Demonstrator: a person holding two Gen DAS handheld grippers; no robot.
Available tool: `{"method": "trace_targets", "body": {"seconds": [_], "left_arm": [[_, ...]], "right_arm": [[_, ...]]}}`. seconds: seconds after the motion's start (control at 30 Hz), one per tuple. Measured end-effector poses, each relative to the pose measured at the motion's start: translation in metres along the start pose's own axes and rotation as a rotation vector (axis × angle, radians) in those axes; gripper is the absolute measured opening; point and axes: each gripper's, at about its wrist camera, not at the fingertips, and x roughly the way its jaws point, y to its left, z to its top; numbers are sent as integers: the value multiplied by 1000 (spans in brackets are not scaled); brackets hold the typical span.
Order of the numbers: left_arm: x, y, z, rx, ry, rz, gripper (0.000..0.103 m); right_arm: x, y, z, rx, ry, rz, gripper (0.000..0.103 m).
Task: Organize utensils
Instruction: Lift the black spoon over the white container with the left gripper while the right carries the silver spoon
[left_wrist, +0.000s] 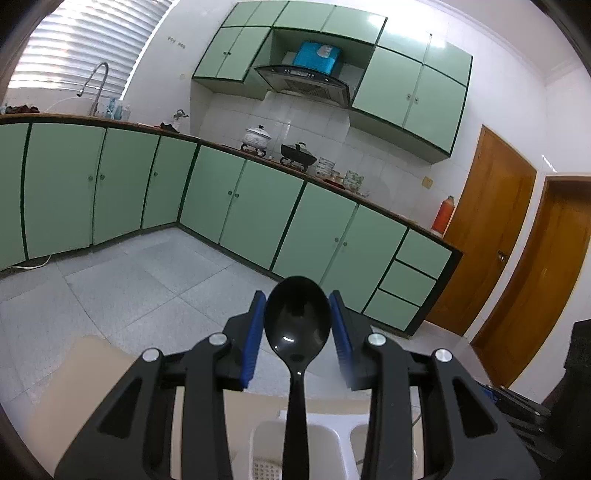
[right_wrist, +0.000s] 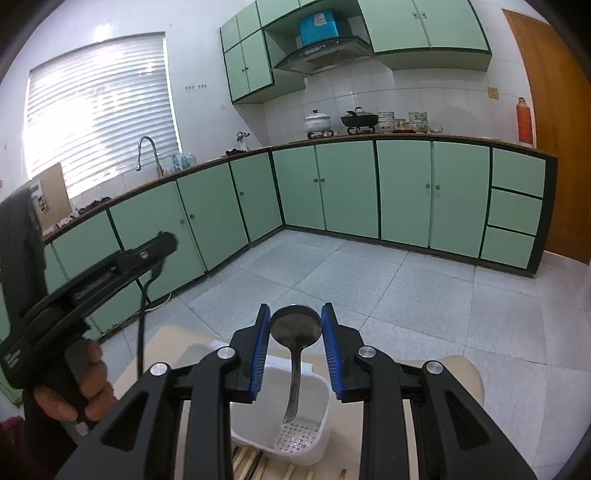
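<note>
In the left wrist view a black plastic spoon (left_wrist: 297, 325) stands upright, bowl up, its handle down in a white utensil holder (left_wrist: 325, 435). My left gripper (left_wrist: 298, 310) has its blue pads at both sides of the bowl, apparently gripping it. In the right wrist view a metal ladle (right_wrist: 294, 325) stands bowl up with its handle in the white holder (right_wrist: 317, 413), over the perforated bottom. My right gripper (right_wrist: 294, 325) has its pads close beside the ladle bowl, with small gaps. The left hand-held gripper body (right_wrist: 92, 280) shows at the left.
The holder stands on a beige table (right_wrist: 458, 373). Chopsticks (right_wrist: 251, 461) lie in front of it. Beyond the table are a grey tiled floor, green cabinets (right_wrist: 402, 192), a counter with pots, and wooden doors (left_wrist: 491, 229).
</note>
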Motion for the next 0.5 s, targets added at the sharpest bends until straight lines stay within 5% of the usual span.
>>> {"method": "trace_targets", "body": {"seconds": [0.5], "left_arm": [[29,-3,-39,20,8,-1,34]], "right_arm": [[23,4,-12,-3,29,22,28]]}}
